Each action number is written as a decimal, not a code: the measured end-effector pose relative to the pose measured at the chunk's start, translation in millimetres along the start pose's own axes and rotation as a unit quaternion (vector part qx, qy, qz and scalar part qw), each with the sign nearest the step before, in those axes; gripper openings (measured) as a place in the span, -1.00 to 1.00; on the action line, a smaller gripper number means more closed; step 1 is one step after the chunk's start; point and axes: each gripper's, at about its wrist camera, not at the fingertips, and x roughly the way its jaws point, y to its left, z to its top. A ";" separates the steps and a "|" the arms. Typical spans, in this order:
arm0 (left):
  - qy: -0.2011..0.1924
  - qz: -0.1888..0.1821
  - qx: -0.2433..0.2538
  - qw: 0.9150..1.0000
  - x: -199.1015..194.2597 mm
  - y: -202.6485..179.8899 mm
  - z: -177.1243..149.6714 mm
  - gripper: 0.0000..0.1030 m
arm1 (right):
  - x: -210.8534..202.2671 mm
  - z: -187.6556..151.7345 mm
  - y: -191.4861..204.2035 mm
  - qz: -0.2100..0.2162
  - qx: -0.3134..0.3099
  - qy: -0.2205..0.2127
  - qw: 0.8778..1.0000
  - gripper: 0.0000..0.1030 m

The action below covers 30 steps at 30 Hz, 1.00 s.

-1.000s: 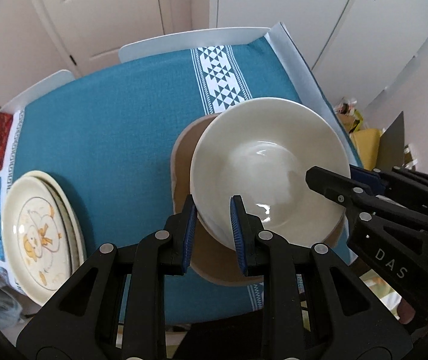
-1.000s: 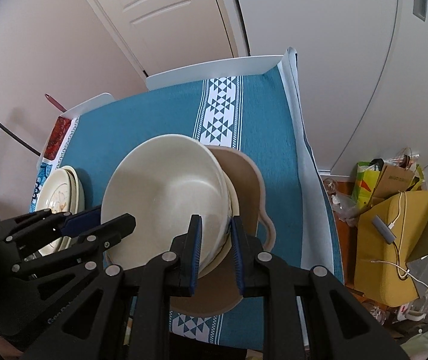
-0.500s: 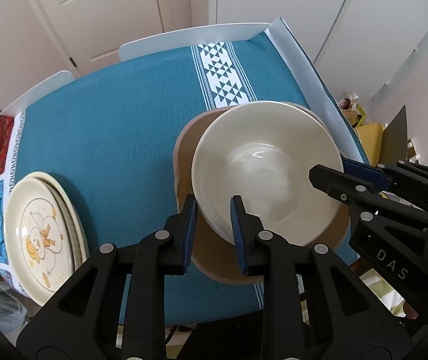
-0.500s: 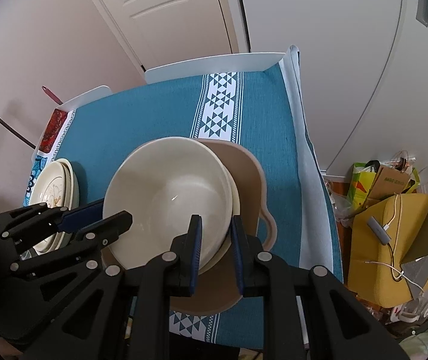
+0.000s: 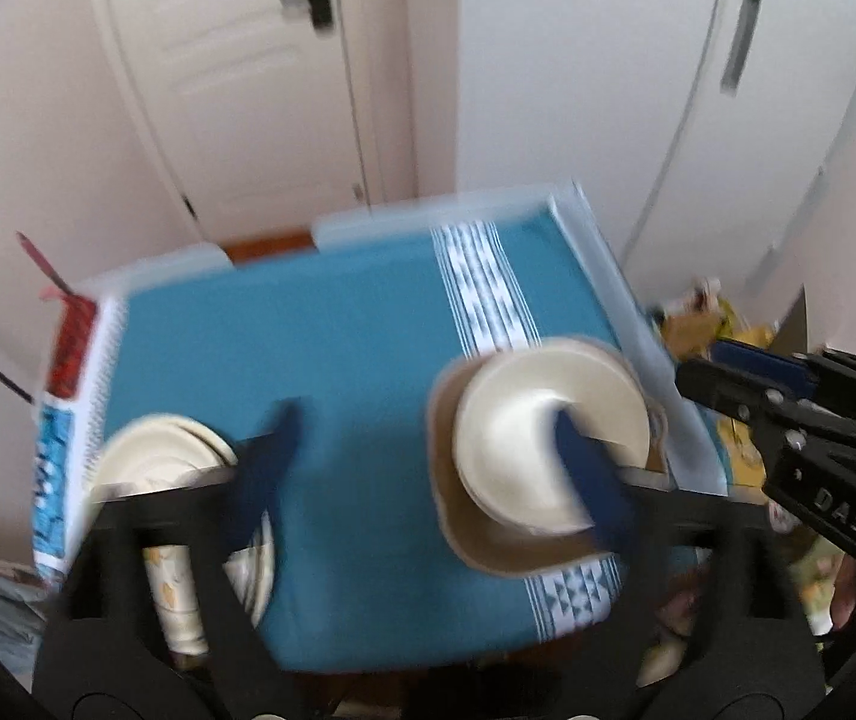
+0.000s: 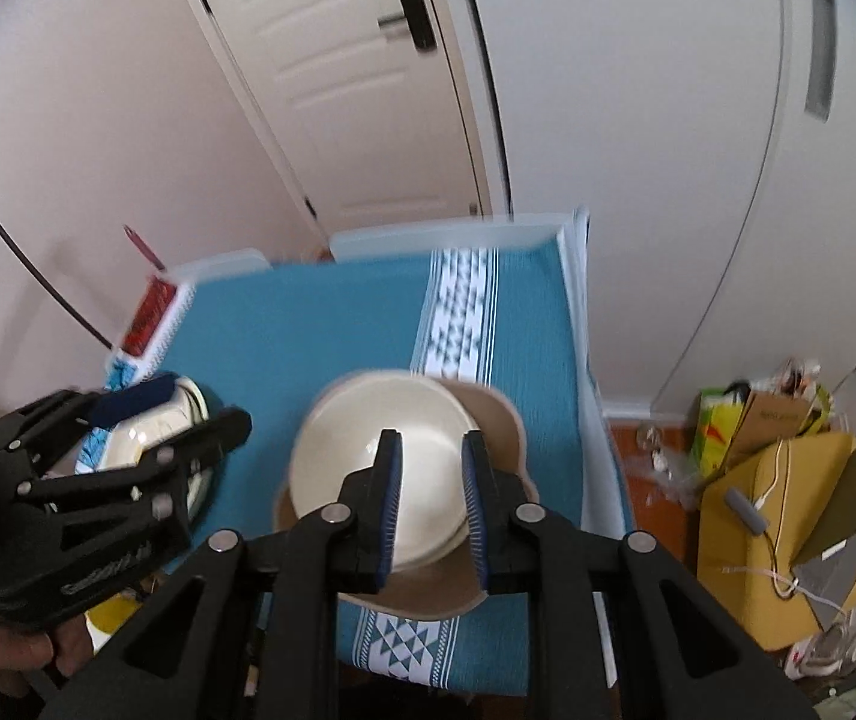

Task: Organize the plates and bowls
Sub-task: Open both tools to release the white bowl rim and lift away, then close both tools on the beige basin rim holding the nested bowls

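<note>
A cream bowl (image 5: 524,420) sits nested on a tan scalloped dish (image 5: 488,552) near the table's right front; it also shows in the right wrist view (image 6: 356,456) on the tan dish (image 6: 497,426). My left gripper (image 5: 428,468) is wide open and empty, raised above and back from the table, its fingers blurred. My right gripper (image 6: 428,468) is open by a small gap, empty, above the bowl's near rim. A stack of cream plates (image 5: 170,450) lies at the left front, partly hidden by my left finger.
The table carries a teal cloth (image 6: 320,324) with a white patterned stripe (image 6: 458,312). A white door (image 6: 356,78) and wardrobe stand behind. Cardboard boxes and clutter (image 6: 782,468) lie on the floor to the right, past the table's edge.
Both grippers have let go of the cream bowl and pulled up and back. The left jaws opened wide, the right jaws a little. The bowl now rests on the tan dish.
</note>
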 end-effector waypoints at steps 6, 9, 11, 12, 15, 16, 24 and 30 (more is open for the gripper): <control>-0.054 0.013 0.001 0.998 -35.4 13.9 1.3 0.99 | -36.7 -2.5 -2.9 -0.032 -0.005 -0.086 0.996 0.99; -0.048 0.021 0.008 0.999 -35.0 16.0 -5.8 0.99 | -46.7 -12.2 -8.9 -0.043 -0.002 -0.120 0.992 0.99; -0.035 0.025 0.015 0.999 -29.0 15.9 -13.2 0.99 | -46.7 -17.7 -11.6 -0.063 -0.004 -0.113 0.992 0.99; -0.027 0.026 0.020 0.999 -24.9 15.7 -16.6 0.99 | -44.8 -20.4 -11.9 -0.076 -0.010 -0.101 0.992 0.99; 0.009 0.019 0.034 0.999 -7.0 15.8 -29.8 0.99 | -37.1 -30.8 -13.1 -0.084 -0.025 -0.062 0.994 0.99; 0.025 0.012 0.037 0.999 0.1 16.4 -34.1 0.99 | -33.3 -32.7 -14.1 -0.089 -0.025 -0.051 0.994 0.99; 0.122 -0.028 0.066 0.990 51.1 15.6 -49.9 0.99 | 22.9 -41.8 -26.0 -0.099 -0.047 0.090 0.990 0.99; 0.180 -0.055 0.070 0.980 88.0 14.2 -50.5 0.86 | 61.6 -42.2 -28.4 -0.092 -0.052 0.161 0.981 0.71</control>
